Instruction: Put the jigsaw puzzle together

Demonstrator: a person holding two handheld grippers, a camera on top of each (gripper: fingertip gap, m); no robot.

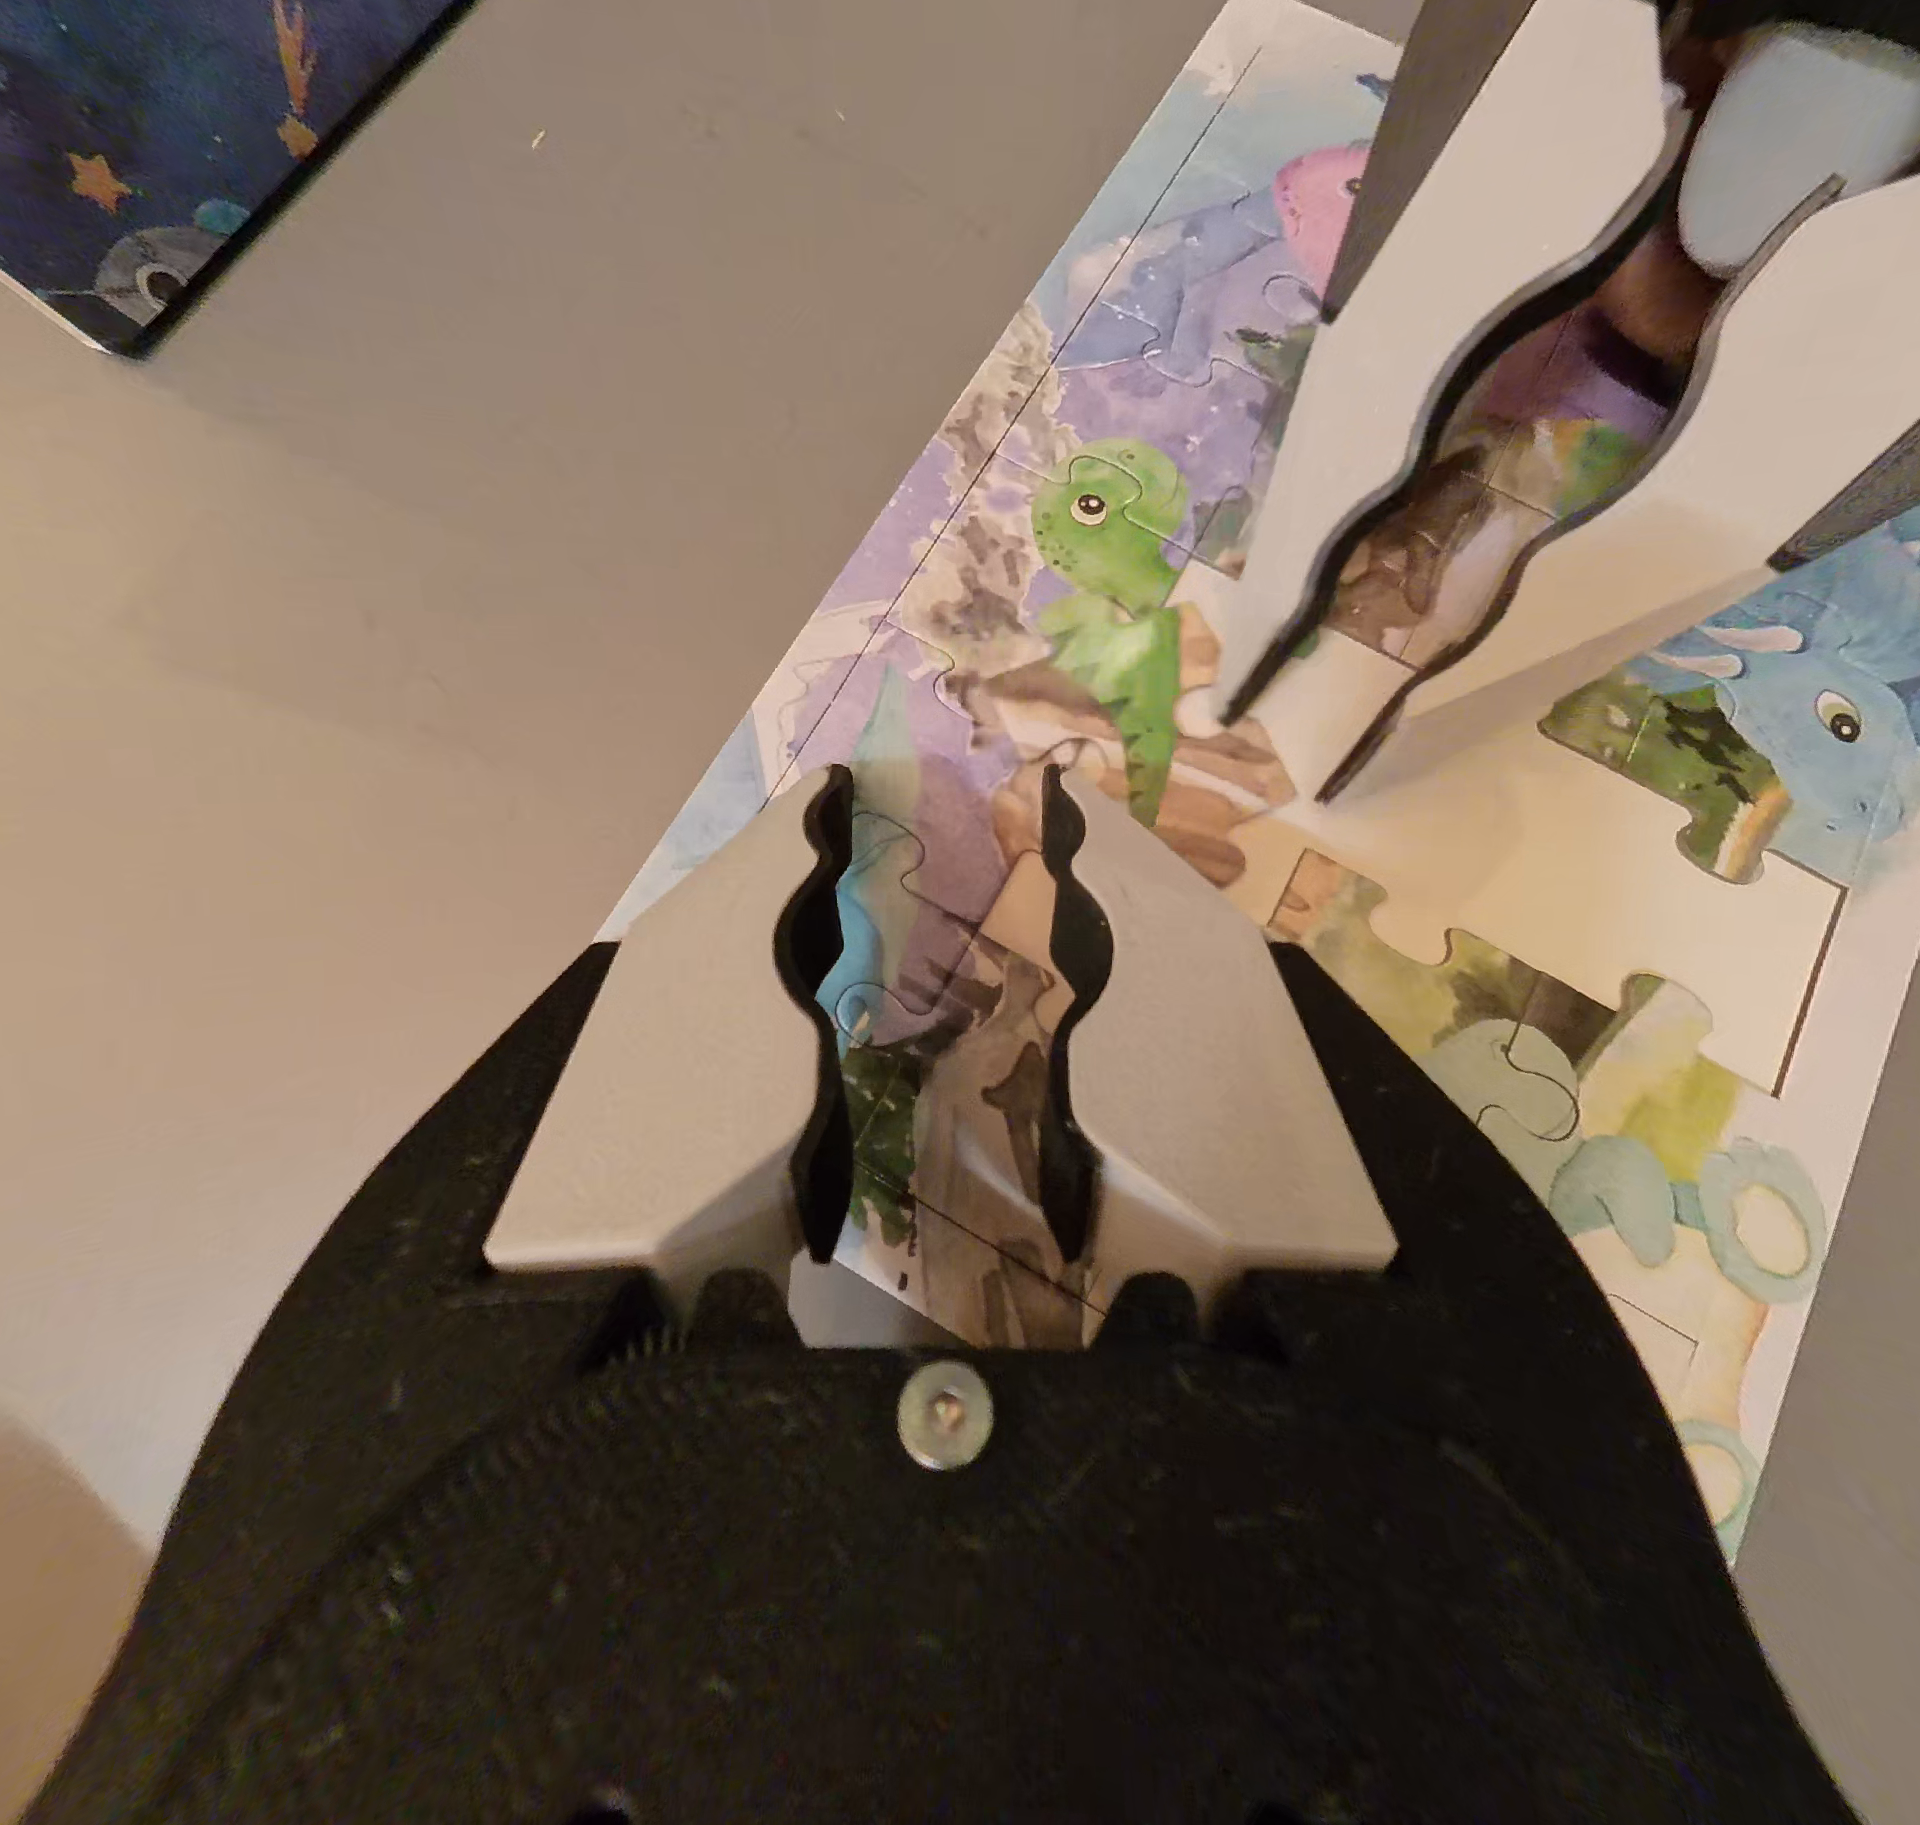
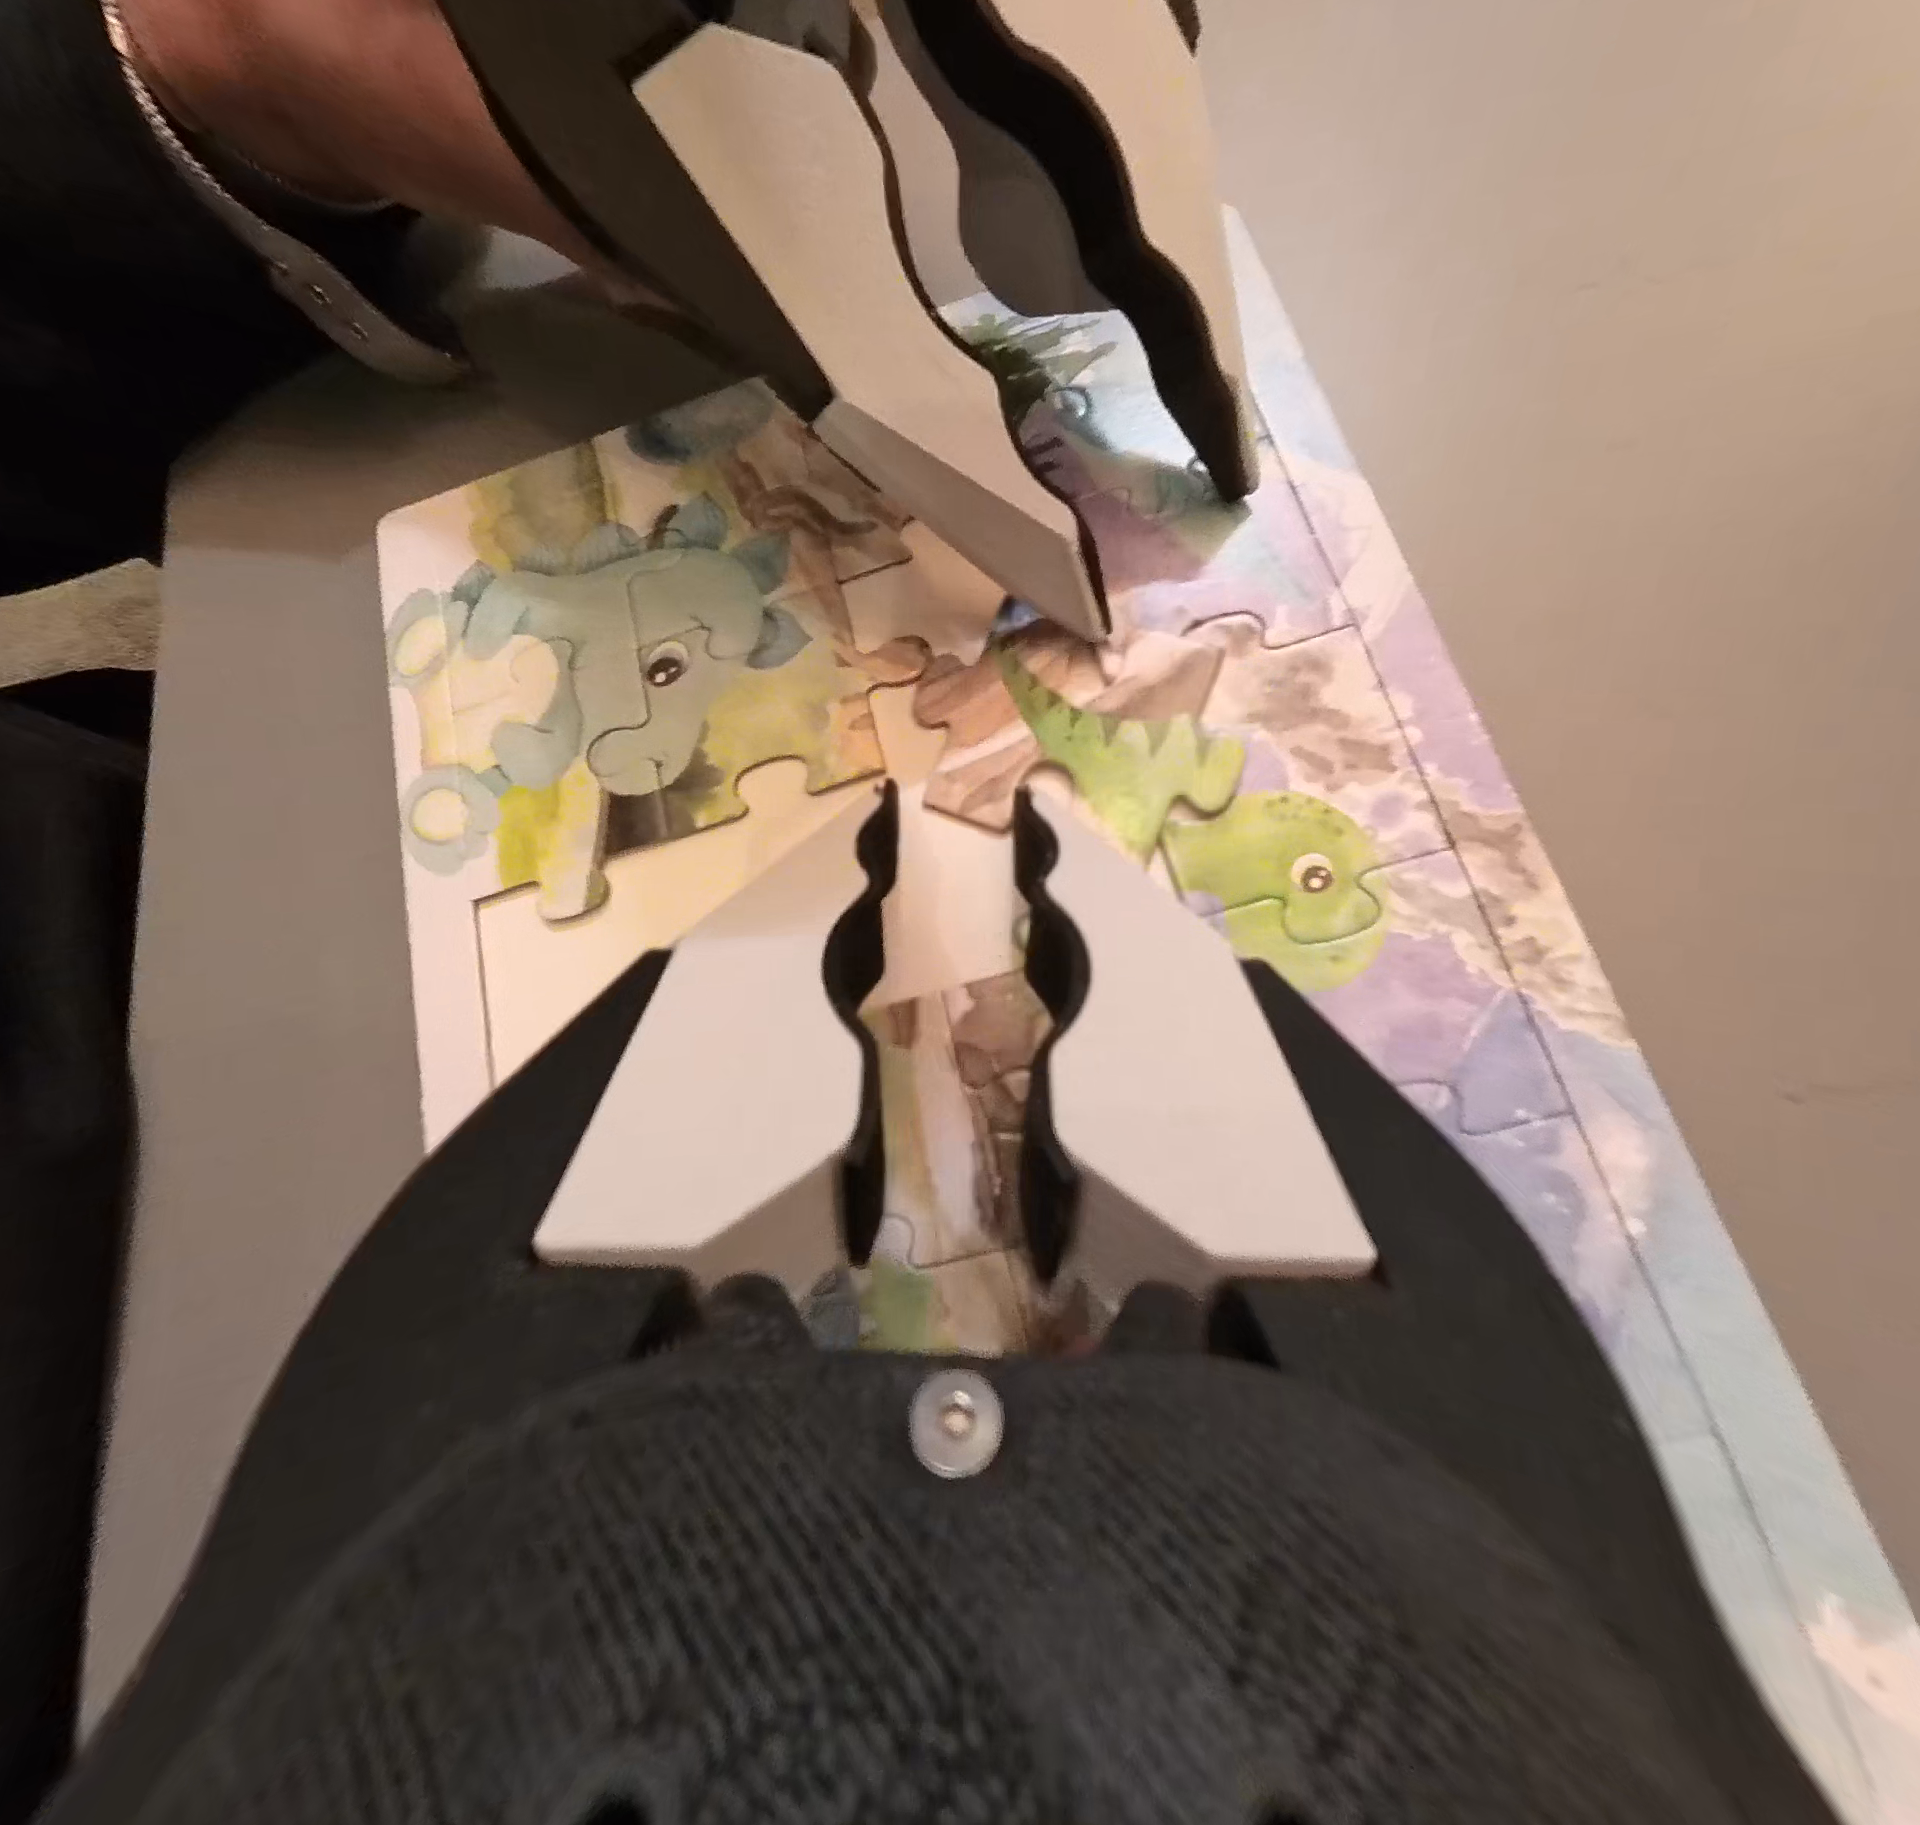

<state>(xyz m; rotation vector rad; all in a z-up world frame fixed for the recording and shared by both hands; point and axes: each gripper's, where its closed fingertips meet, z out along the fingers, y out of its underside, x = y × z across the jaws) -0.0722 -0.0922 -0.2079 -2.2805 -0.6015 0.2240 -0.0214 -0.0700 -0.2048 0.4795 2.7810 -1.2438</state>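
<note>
A dinosaur jigsaw puzzle lies partly filled in its white tray (image 1: pixel 1621 954), which also shows in the right wrist view (image 2: pixel 644 954). A green dinosaur head (image 1: pixel 1101 508) (image 2: pixel 1288 871) sits in place. A loose brown-rock piece with a green tail (image 1: pixel 1205 767) (image 2: pixel 1049 705) lies skewed over the bare middle of the tray. My left gripper (image 1: pixel 940 788) is open and empty, its tips just left of that piece. It also shows in the right wrist view (image 2: pixel 1158 554). My right gripper (image 2: pixel 954 796) is open and empty. Its tips (image 1: pixel 1283 752) come down on the piece's other side.
A dark blue box with stars (image 1: pixel 156 113) lies at the far left on the grey table (image 1: pixel 520 528). A person's hand and black sleeve (image 2: pixel 260 113) hold the left gripper. A blue dinosaur (image 1: pixel 1818 695) and a teal dinosaur (image 2: pixel 644 653) are fitted in. From the right gripper's tips to the green dinosaur head (image 2: pixel 1288 871) is close to 5 centimetres.
</note>
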